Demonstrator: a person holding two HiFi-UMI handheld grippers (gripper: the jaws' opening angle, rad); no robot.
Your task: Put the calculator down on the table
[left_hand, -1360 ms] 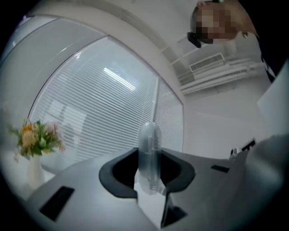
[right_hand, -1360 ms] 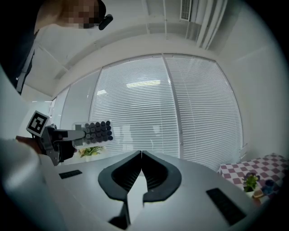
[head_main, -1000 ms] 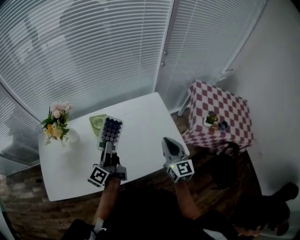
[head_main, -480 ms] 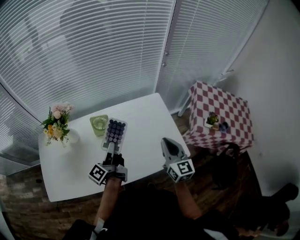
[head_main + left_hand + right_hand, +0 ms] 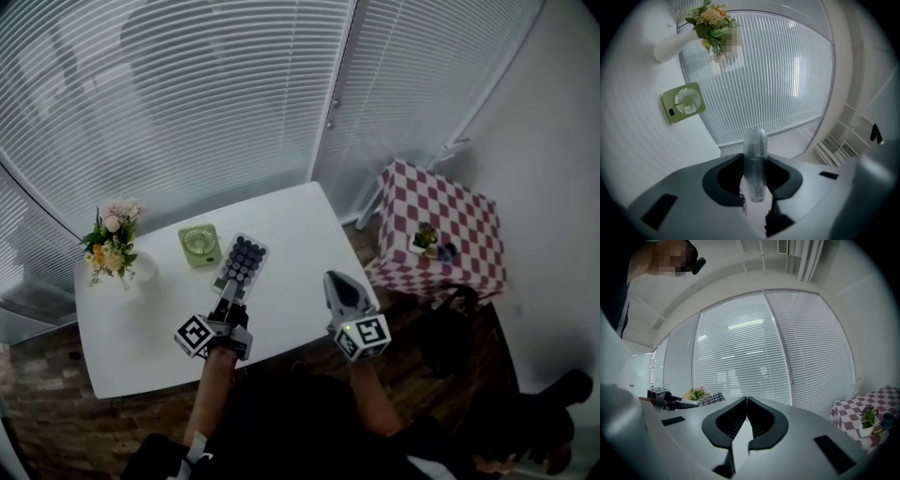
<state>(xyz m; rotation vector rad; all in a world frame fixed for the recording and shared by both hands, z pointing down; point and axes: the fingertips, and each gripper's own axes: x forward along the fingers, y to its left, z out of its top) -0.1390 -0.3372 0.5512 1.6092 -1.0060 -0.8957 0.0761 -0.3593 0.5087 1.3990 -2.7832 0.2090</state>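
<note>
The calculator (image 5: 242, 265), a pale slab with dark round keys, is over the white table (image 5: 291, 230), just right of the green fan. My left gripper (image 5: 229, 293) is shut on its near end. In the left gripper view the calculator (image 5: 755, 140) shows edge-on as a clear strip pinched between the jaws of that gripper (image 5: 754, 161). My right gripper (image 5: 341, 287) hovers at the table's front right edge, shut and empty. In the right gripper view its tips (image 5: 746, 399) meet, and the calculator (image 5: 711, 398) shows far left.
A small green fan (image 5: 199, 245) lies flat on the table beside the calculator. A white vase of flowers (image 5: 114, 246) stands at the table's left end. A checked side table (image 5: 441, 230) with small plants stands to the right. Window blinds run behind.
My left gripper has carried the calculator to the right, off the green fan, and rolled it so it slants right. The right gripper has stayed in place.
</note>
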